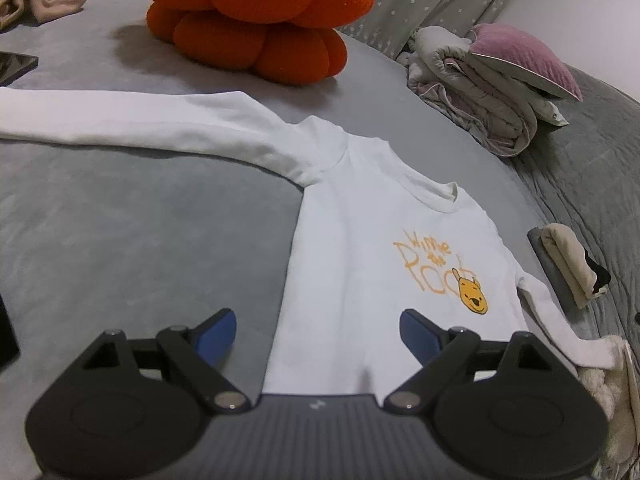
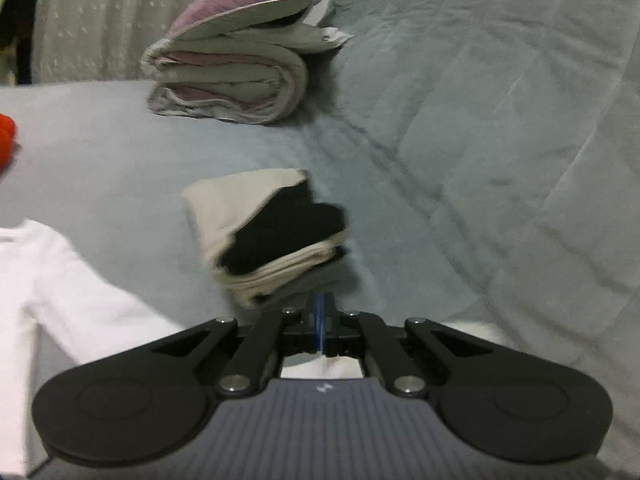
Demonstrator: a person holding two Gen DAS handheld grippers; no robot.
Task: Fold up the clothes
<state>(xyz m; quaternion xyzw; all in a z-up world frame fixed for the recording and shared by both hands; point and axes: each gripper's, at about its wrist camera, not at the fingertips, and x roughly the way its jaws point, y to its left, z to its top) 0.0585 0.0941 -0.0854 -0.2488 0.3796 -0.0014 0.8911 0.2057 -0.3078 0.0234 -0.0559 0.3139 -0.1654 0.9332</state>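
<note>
Left wrist view gets the whole white long-sleeved sweatshirt (image 1: pixel 360 248) spread flat on the grey bed (image 1: pixel 120 232), one sleeve stretched out to the left. Its chest print reads "Winnie the Pooh" in orange with a yellow bear face. Only this view shows the puffy orange knot-shaped cushion (image 1: pixel 256 16) in full, behind the sweatshirt.

The left gripper (image 1: pixel 318 336) has its blue fingers (image 1: pixel 218 336) wide apart, hovering over the sweatshirt's lower body.

Right wrist view catches only a white sleeve (image 2: pixel 60 280) at the left. The right gripper (image 2: pixel 322 320) has its fingers pressed together; white cloth shows just under them, can't tell if it's pinched. Right ahead sits a small folded stack of beige and black clothes (image 2: pixel 268 236), with a rolled grey-and-pink quilt (image 2: pixel 232 80) further back.
</note>
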